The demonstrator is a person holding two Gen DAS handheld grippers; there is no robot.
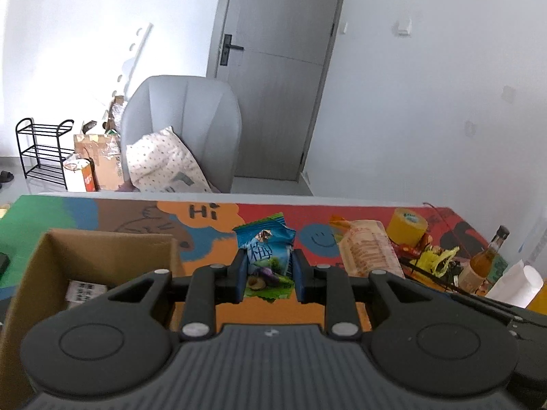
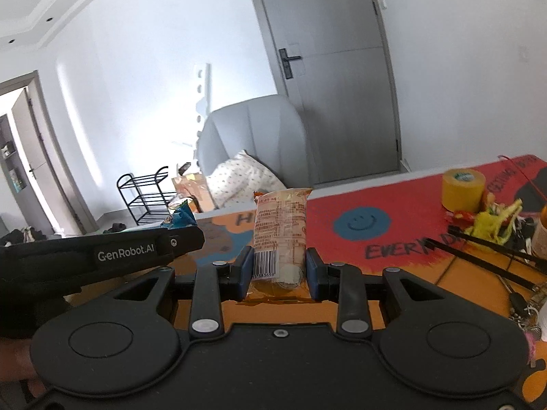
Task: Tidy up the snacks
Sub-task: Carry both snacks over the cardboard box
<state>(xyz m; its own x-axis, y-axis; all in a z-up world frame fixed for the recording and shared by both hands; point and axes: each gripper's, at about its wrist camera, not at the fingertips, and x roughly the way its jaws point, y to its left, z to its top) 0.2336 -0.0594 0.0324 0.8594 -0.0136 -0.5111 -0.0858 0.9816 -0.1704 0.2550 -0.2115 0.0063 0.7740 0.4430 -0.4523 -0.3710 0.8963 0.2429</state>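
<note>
Left wrist view showed the left gripper [image 1: 268,270] pinching a blue plum-candy packet [image 1: 266,249] between its blue pads, the packet standing upright and apparently lifted off the colourful mat [image 1: 212,249]. Held that way, it looked ready to be carried to the open cardboard box [image 1: 44,273] at the near left, which seemed the likely collecting place; one white slip lay inside it.

In the right wrist view the right gripper [image 2: 279,266] was closed on a clear orange-printed snack packet [image 2: 280,232], gripped near its barcode end so that the longer part stood up above the fingers. The left gripper's side, marked GenRobot.AI, crossed the left of this view just beside it.

Counted: two grippers, each holding one snack; one box; one yellow tape roll [image 1: 407,227] at the far right; one brown bottle [image 1: 485,259] at the right edge. A heap of wrappers, keys and black ties lay near the roll, too tangled to count.

Both packets were probably bound for the box, the left one being nearer.
</note>
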